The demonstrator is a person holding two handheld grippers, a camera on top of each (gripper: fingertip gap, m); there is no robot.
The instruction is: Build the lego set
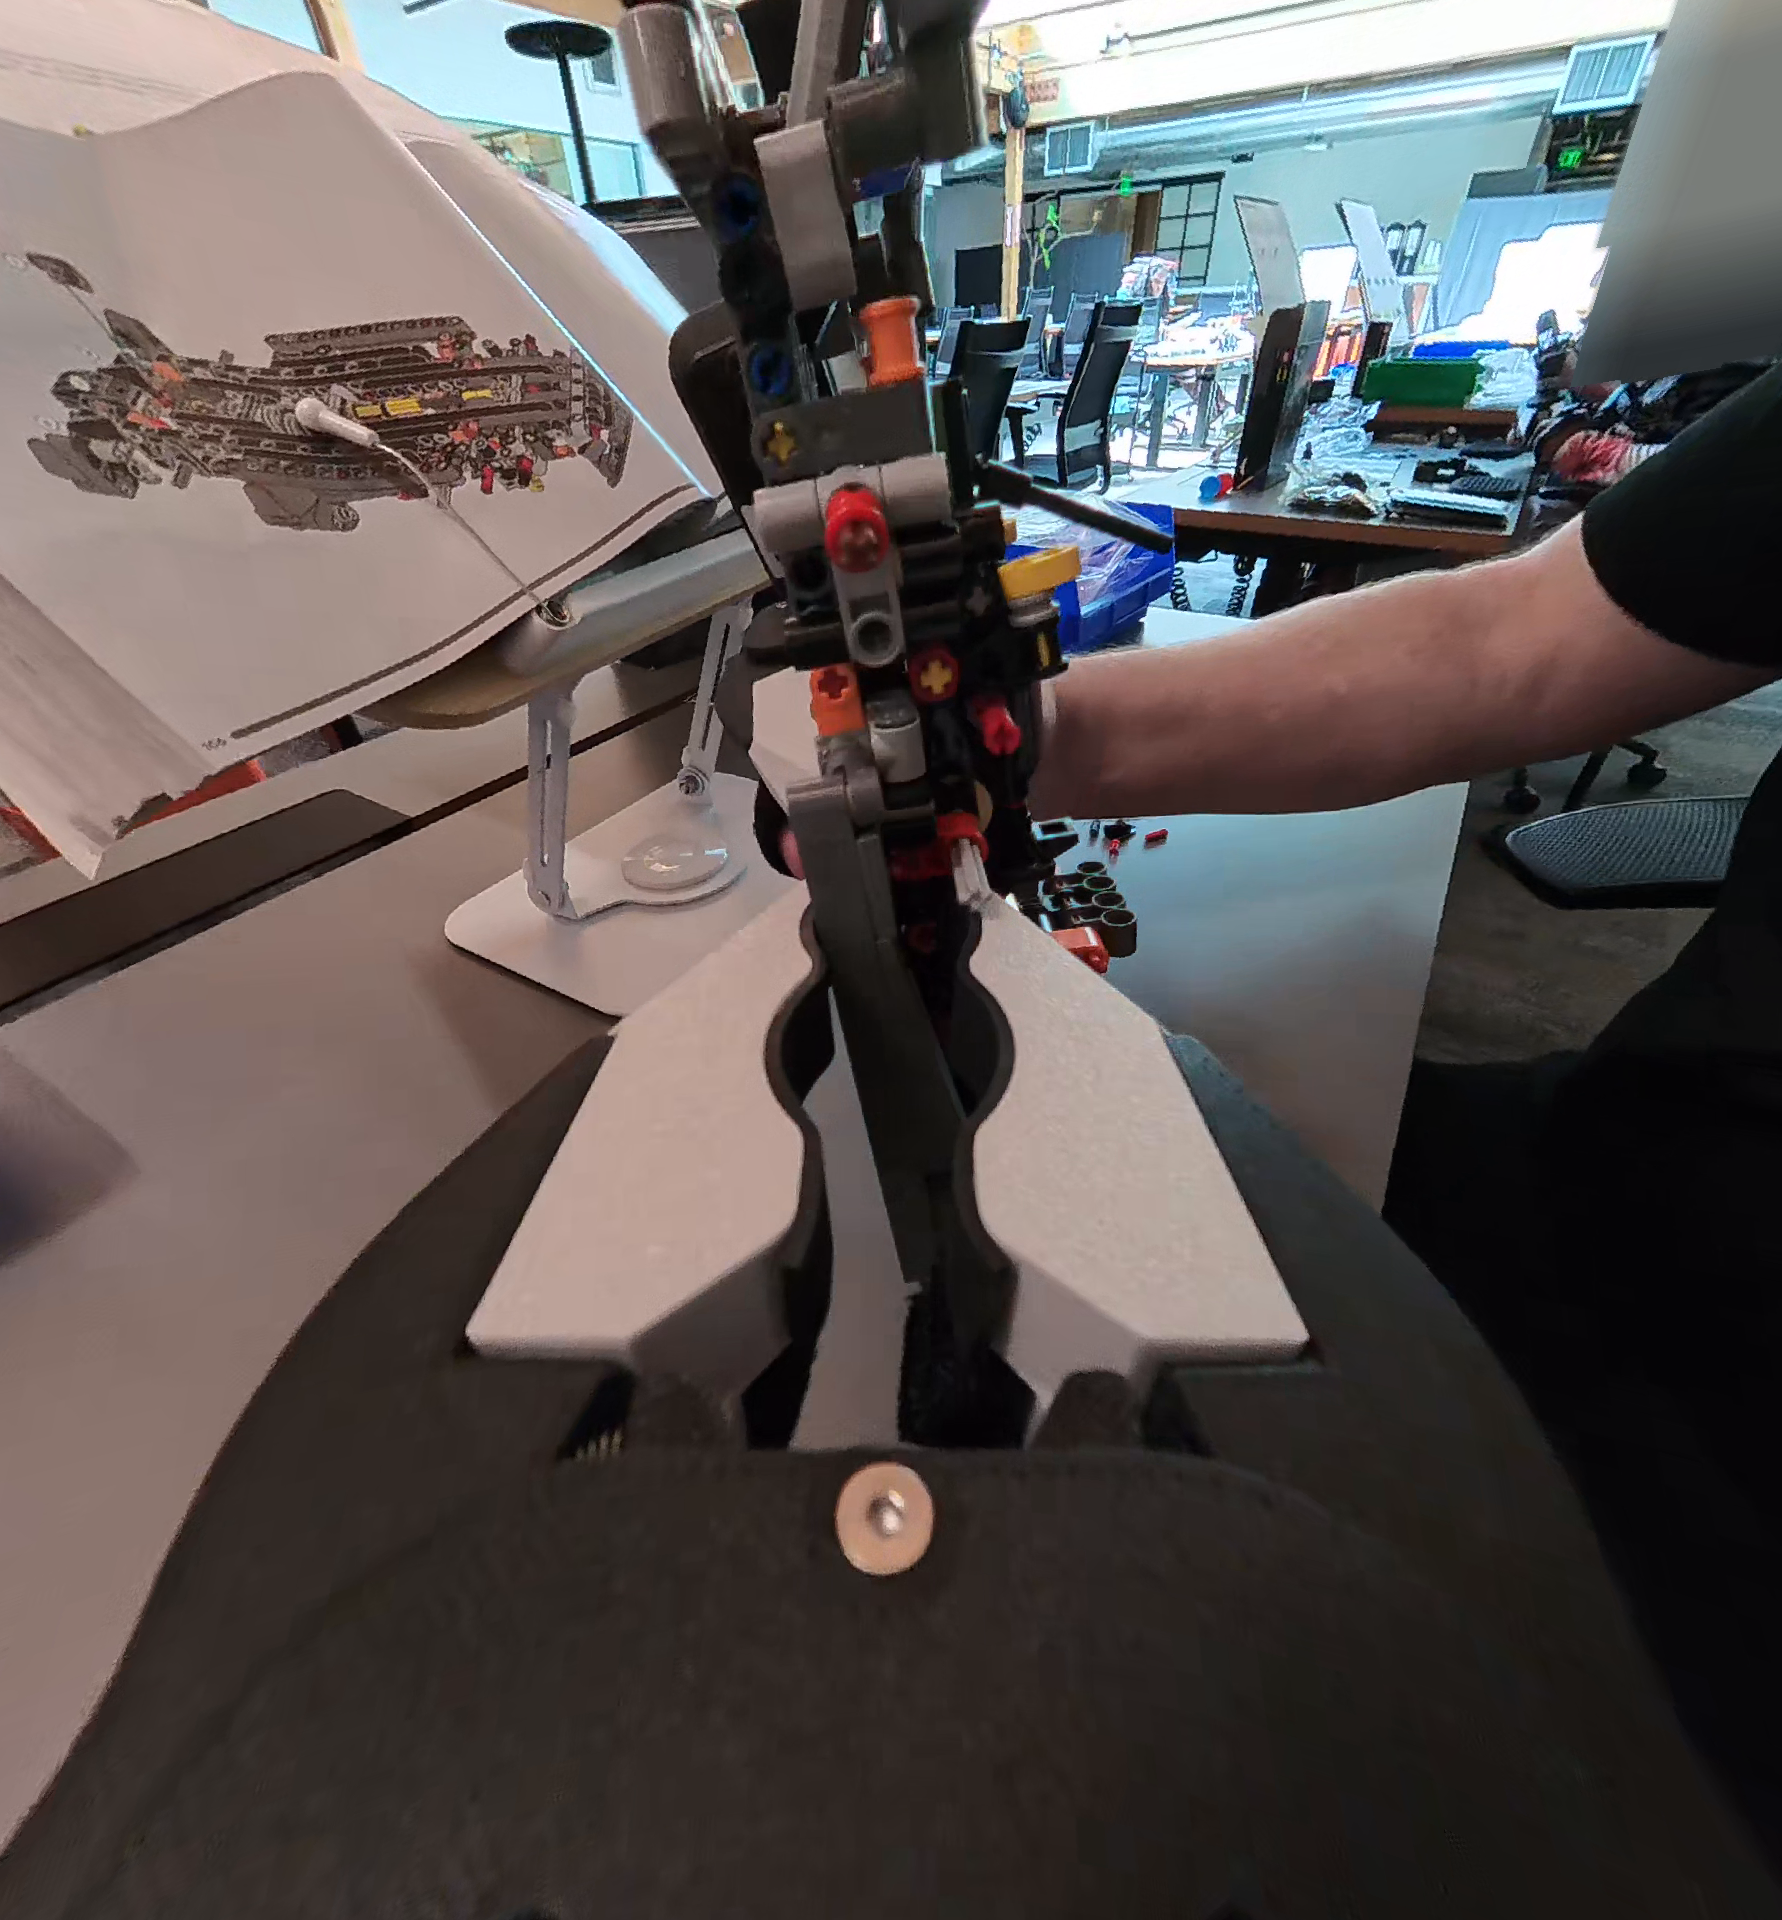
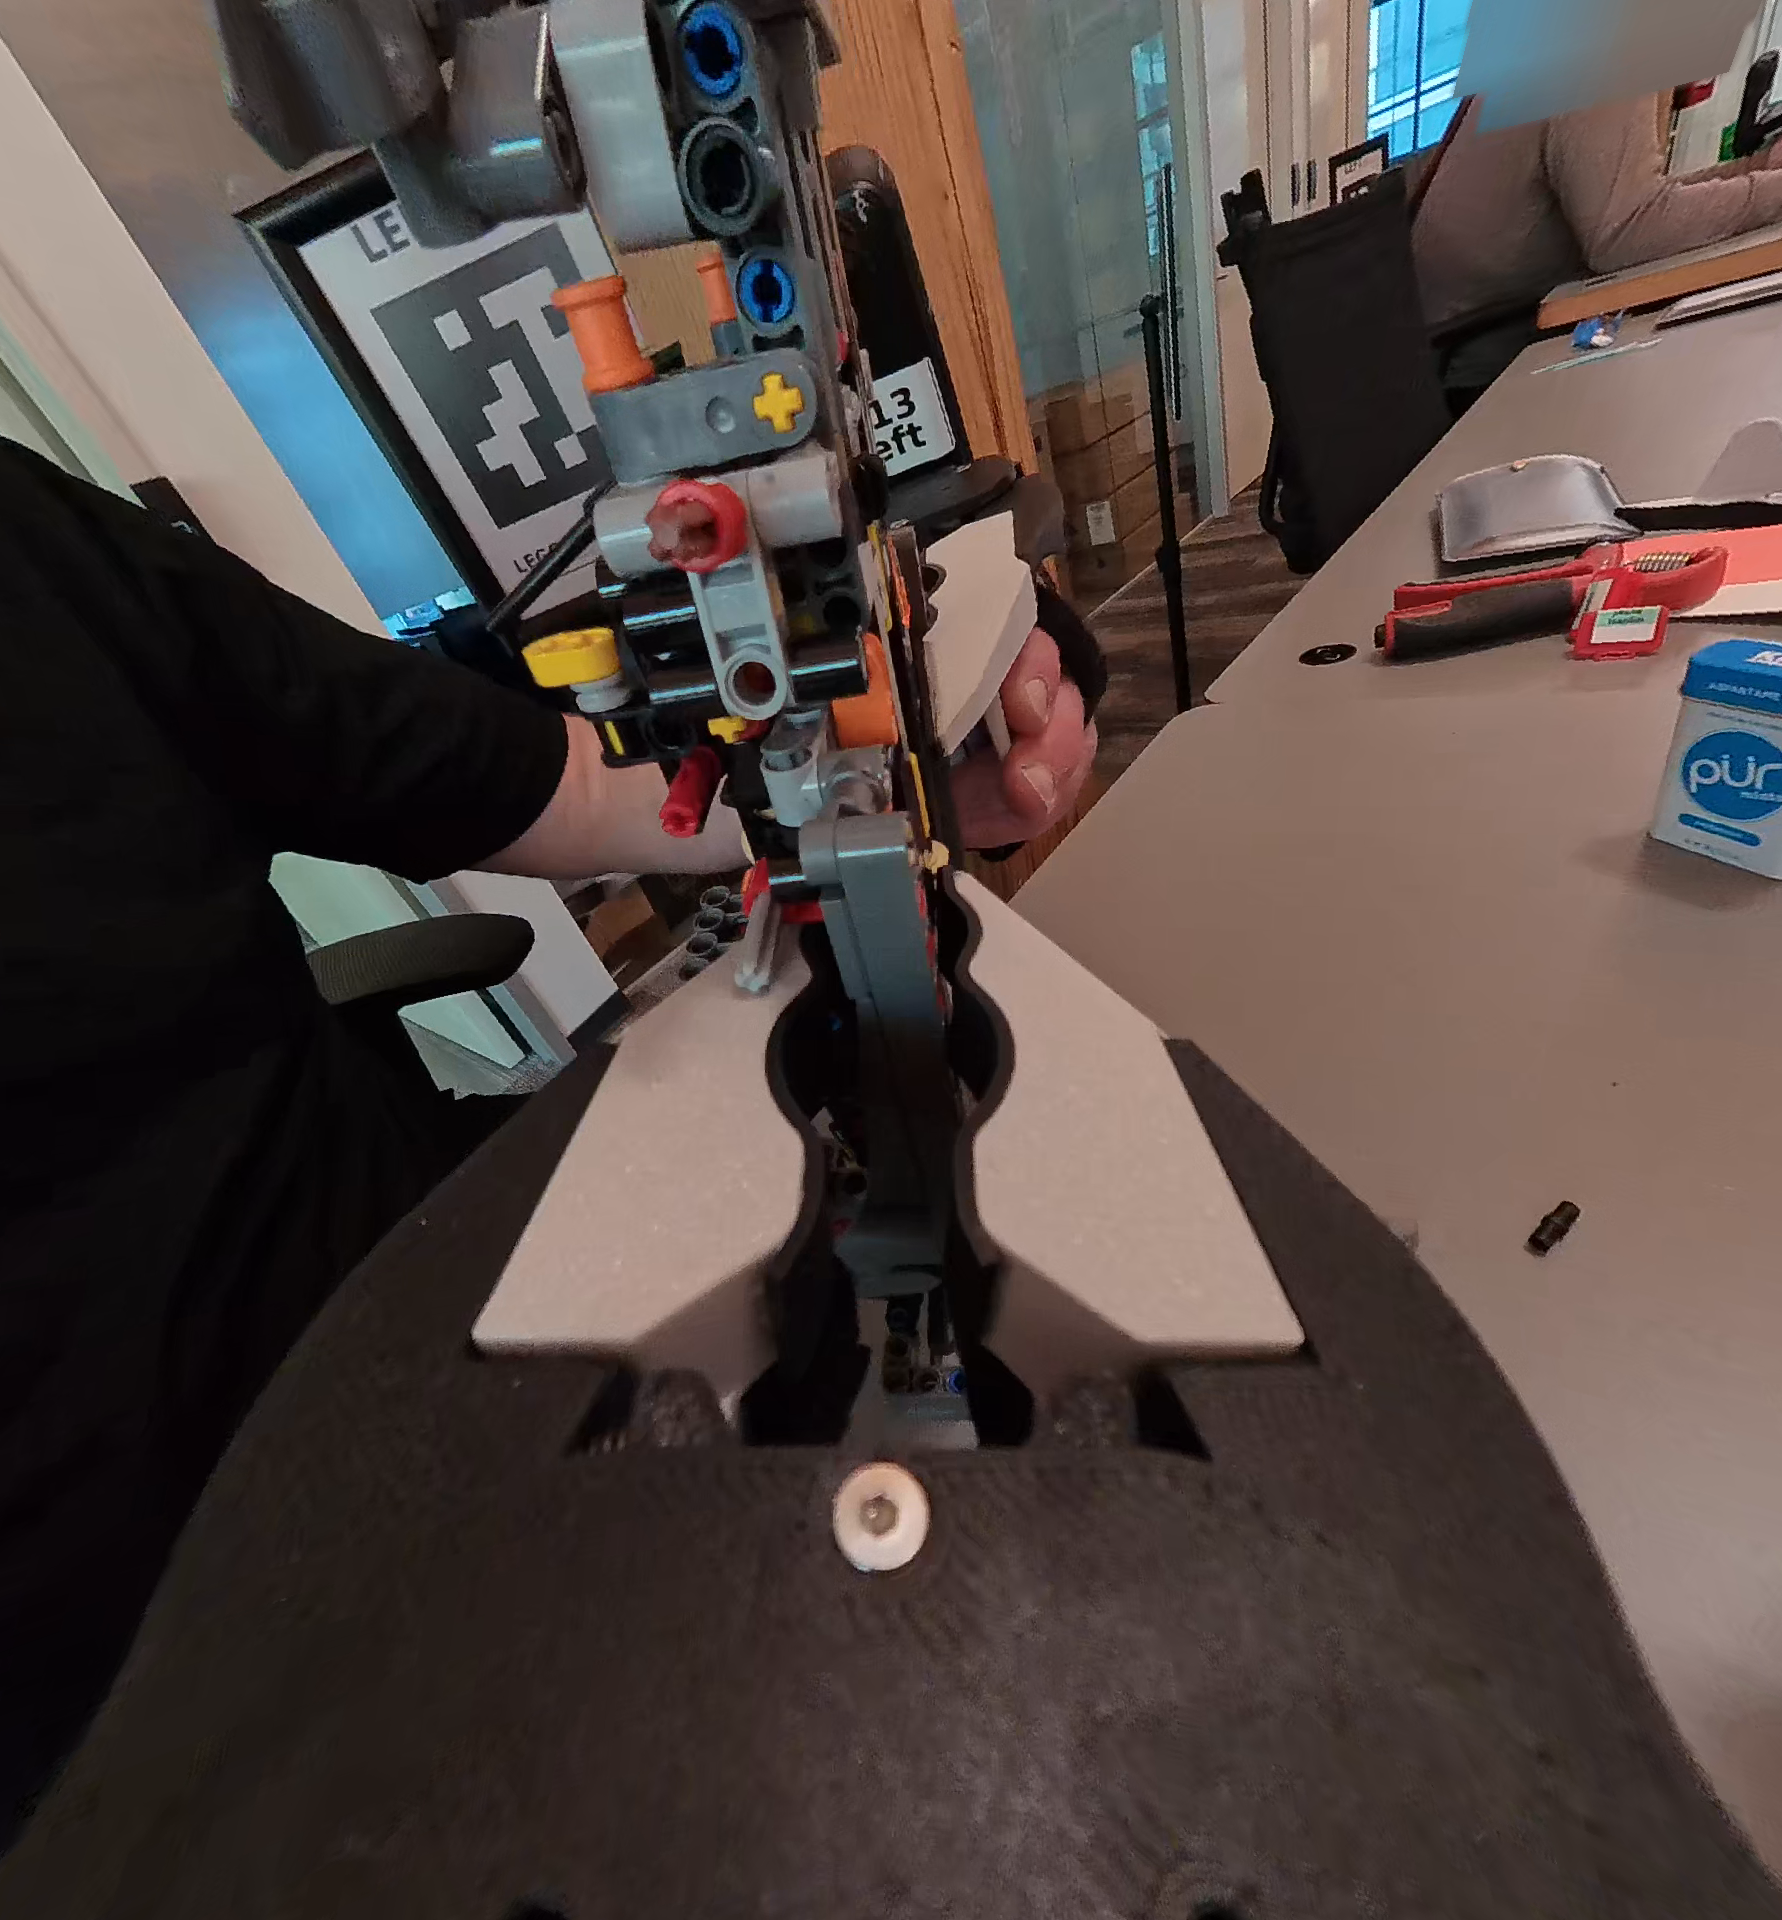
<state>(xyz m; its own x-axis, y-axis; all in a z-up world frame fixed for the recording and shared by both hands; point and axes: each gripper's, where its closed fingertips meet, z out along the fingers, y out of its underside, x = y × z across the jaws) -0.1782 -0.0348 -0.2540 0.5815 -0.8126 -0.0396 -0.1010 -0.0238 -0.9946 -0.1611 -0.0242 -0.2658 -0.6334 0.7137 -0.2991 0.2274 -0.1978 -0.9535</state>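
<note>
A tall lego technic assembly point(image 1: 866, 582) of grey and black beams with red, orange, yellow and blue pins stands upright between both grippers. My left gripper point(image 1: 892, 935) is shut on its dark grey lower beam. My right gripper point(image 2: 882, 935) is shut on the same assembly point(image 2: 731, 582) from the opposite side, also on a grey beam. In the right wrist view the left gripper's white finger point(image 2: 980, 644) and the hand point(image 2: 1032, 738) holding it show behind the assembly. In the left wrist view a bare forearm point(image 1: 1334, 707) reaches in behind it.
An open instruction book point(image 1: 295, 436) rests on a white stand point(image 1: 596, 914) at the left. Loose black and red pieces point(image 1: 1095, 894) lie on the grey table beyond the assembly. A blue-and-white tin point(image 2: 1749, 769), a red-handled tool point(image 2: 1521, 613) and a small black pin point(image 2: 1552, 1216) lie at the right. The blue-and-white tin point(image 2: 1749, 769) is about 30 cm from both grippers' fingertips.
</note>
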